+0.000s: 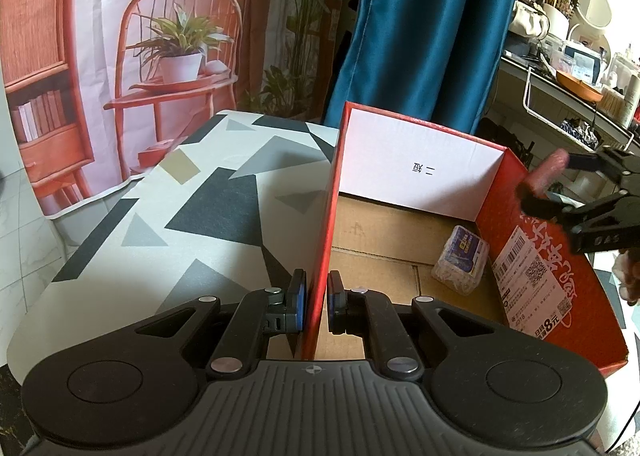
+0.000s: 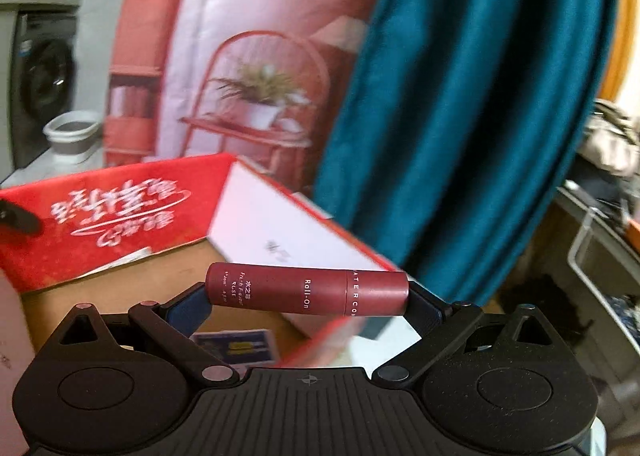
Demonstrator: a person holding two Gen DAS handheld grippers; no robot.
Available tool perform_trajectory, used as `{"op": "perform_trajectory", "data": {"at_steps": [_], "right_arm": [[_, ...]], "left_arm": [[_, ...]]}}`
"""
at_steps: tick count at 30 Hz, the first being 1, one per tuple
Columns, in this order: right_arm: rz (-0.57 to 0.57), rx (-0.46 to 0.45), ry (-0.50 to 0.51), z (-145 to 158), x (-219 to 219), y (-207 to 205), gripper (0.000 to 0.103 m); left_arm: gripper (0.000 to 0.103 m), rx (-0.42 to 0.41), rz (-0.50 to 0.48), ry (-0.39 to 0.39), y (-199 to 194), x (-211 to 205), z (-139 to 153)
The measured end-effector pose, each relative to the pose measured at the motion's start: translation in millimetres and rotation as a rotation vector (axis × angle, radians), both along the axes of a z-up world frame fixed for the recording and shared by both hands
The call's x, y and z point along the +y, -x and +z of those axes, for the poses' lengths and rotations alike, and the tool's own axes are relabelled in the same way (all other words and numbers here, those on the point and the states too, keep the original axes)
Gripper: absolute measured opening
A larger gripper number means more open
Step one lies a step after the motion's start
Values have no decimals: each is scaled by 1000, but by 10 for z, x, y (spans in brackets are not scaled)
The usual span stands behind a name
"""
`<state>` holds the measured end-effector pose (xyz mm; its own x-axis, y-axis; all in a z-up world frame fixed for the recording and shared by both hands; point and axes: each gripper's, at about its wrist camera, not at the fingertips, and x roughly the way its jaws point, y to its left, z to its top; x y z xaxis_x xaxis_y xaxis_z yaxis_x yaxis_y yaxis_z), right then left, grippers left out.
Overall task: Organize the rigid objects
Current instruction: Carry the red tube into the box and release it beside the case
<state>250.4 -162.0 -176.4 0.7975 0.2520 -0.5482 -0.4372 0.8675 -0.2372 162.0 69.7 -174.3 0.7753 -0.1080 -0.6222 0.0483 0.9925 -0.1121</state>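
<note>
Red cardboard box [image 1: 560, 256] stands on the table [image 1: 160, 215], its left wall pinched between the closed jaws of the left gripper [image 1: 317, 298], which steadies it. The right gripper [image 2: 308, 302] clamps a maroon roll-on tube [image 2: 307, 293] end to end, held crosswise above the box's right wall. A plastic-wrapped packet [image 1: 460, 260] already lies inside, near the far right corner. Judged step: depositing the tube; next, lower it inside and open the jaws.
</note>
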Motion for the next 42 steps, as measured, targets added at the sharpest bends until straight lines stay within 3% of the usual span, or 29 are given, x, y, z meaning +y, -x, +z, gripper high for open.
{"op": "perform_trajectory", "data": {"at_steps": [8, 25, 35, 42], "right_arm": [[37, 49, 9, -117, 113, 38, 98], [4, 24, 25, -184, 129, 118, 99], [-83, -12, -43, -149, -69, 259, 99], [-203, -50, -133, -154, -345, 453, 98]], "left_arm": [[11, 8, -2, 2, -19, 1, -4], [11, 10, 0, 3, -25, 5, 1], [11, 11, 0, 6, -23, 12, -1], [11, 11, 1, 4, -23, 15, 0]]}}
